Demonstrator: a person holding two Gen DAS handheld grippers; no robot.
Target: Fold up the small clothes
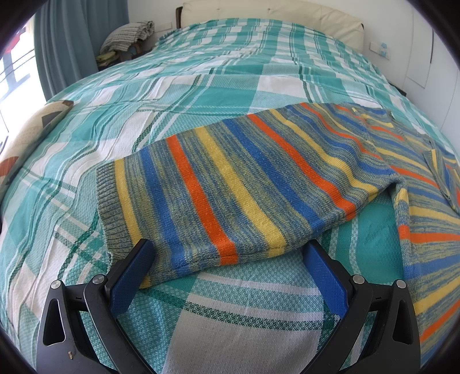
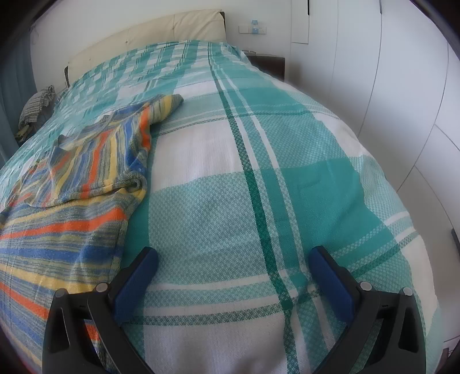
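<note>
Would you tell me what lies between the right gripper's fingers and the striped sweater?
Only bare plaid bedspread. In the right wrist view the right gripper is open, and the striped sweater lies just beside its left finger, with nothing else between.

Black grippers, blue-padded fingers [image 1: 130, 273]

Striped knit sweater [image 1: 258, 178] spread on a bed cover [image 1: 143, 95] with green and white checks. One long sleeve [image 1: 218, 187] stretched out flat, with bands of blue, orange and yellow and a gray ribbed cuff [image 1: 110, 207] at the end. Left gripper [image 1: 230, 253] low over the cover, blue fingers [image 1: 132, 276] wide apart, holding nothing, the sleeve's near edge lying between the tips. Cream headboard [image 1: 273, 14] far back. Teal curtain [image 1: 63, 43] at the left.
</note>
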